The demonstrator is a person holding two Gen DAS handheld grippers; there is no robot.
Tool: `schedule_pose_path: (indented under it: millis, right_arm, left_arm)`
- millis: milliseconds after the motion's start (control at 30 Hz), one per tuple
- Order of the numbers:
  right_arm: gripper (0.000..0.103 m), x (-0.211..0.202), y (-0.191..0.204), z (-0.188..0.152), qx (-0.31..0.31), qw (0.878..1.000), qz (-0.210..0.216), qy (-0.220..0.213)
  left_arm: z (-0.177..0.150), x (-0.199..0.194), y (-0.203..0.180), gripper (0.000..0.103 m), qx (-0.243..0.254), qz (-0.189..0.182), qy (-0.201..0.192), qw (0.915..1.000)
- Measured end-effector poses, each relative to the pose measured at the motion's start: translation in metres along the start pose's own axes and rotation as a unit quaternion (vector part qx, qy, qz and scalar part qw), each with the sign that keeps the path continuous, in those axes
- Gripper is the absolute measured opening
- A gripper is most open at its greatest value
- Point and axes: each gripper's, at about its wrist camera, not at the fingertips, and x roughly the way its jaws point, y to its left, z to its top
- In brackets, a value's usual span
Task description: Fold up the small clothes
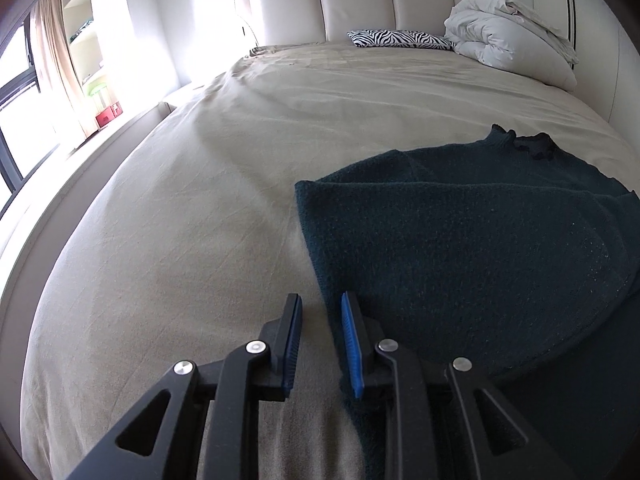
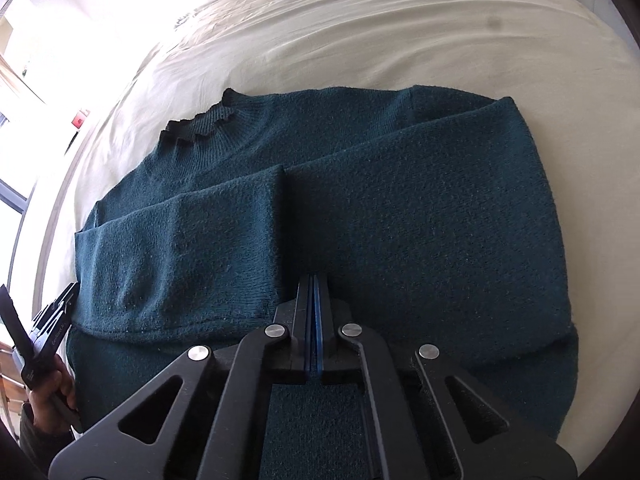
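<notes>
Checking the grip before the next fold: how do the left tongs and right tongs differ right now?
The left tongs stand slightly open with a gap between the blue pads; the right tongs are shut, pads together. The left tongs sit at the side edge of the dark green sweater, partly over the bed sheet; the right tongs are above its folded middle. Neither visibly holds fabric.

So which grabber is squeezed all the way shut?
The right gripper: its blue pads touch, over the dark green sweater. The left gripper shows a gap.
</notes>
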Motion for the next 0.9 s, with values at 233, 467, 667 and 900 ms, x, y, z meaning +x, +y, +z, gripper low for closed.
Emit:
schedule_pose_path:
  millis: [233, 467, 667, 900]
  right_arm:
    - [0.003, -0.04, 0.001, 0.005, 0.044, 0.994, 0.074, -0.067]
    - [0.004, -0.002, 0.032, -0.001, -0.011, 0.999, 0.043, 0.0]
    - [0.0, 0.011, 0.012, -0.005, 0.007, 0.997, 0.07, -0.02]
    - [0.007, -0.047, 0.022, -0.025, -0.007, 0.996, 0.053, -0.065]
  left_arm:
    - [-0.003, -0.001, 0.001, 0.022, -0.005, -0.004, -0.005, 1.0]
    - [-0.005, -0.003, 0.002, 0.022, -0.008, -0.007, -0.007, 0.9999]
    - [-0.006, -0.002, 0.007, 0.024, -0.019, -0.015, -0.01, 0.9997]
    - [-0.013, -0.034, 0.042, 0.03, -0.093, -0.071, 0.011, 0.9931]
